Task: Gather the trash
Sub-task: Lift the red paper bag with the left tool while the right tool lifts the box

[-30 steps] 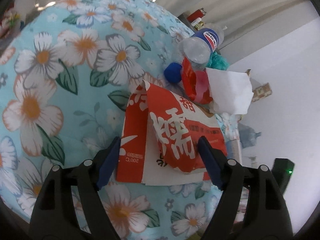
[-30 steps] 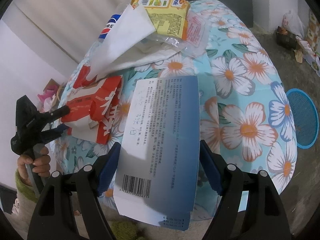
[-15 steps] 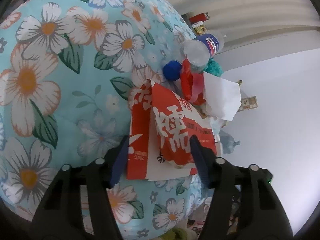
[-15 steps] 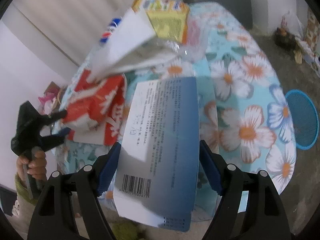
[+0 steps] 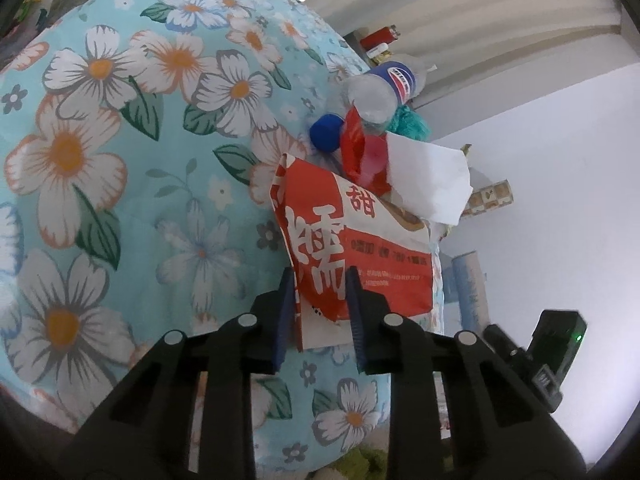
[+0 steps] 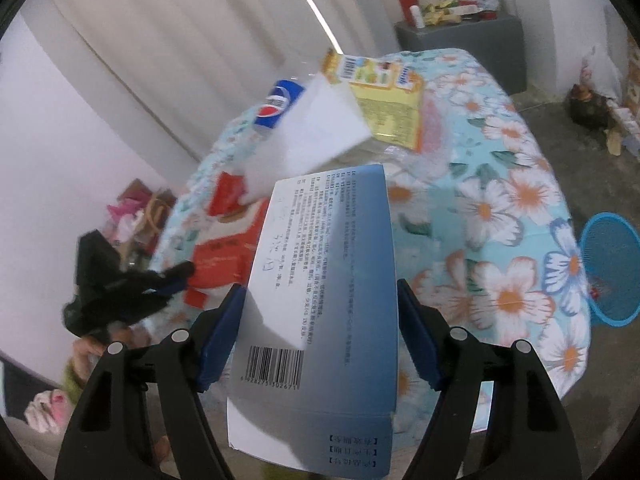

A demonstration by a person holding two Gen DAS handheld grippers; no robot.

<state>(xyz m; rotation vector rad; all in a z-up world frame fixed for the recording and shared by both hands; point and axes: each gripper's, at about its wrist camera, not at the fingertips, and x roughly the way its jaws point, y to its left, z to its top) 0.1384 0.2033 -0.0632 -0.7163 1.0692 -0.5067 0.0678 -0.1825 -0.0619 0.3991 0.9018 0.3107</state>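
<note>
A red-and-white paper bag [image 5: 352, 240] lies near the edge of the floral-clothed table [image 5: 120, 160]. My left gripper [image 5: 319, 280] is closing on the bag's lower corner, and both pads touch the crumpled paper. In the right wrist view the left gripper [image 6: 176, 276] sits at the same bag [image 6: 228, 248]. My right gripper [image 6: 320, 289] is shut on a blue-and-white carton [image 6: 320, 320], which it holds above the table. Behind the bag are a Pepsi bottle [image 5: 384, 88], a white sheet [image 5: 428, 176], a small red wrapper [image 5: 356, 148] and a blue cap [image 5: 326, 134].
A yellow snack packet [image 6: 388, 100] lies on clear plastic further along the table. A blue mesh basket [image 6: 612, 272] stands on the floor to the right. A grey cabinet [image 6: 460, 40] with bottles is at the back. A hand [image 6: 88, 356] grips the left tool.
The left jaws have drawn in from wide apart onto the red bag's corner. The right gripper has risen a little with the carton in it.
</note>
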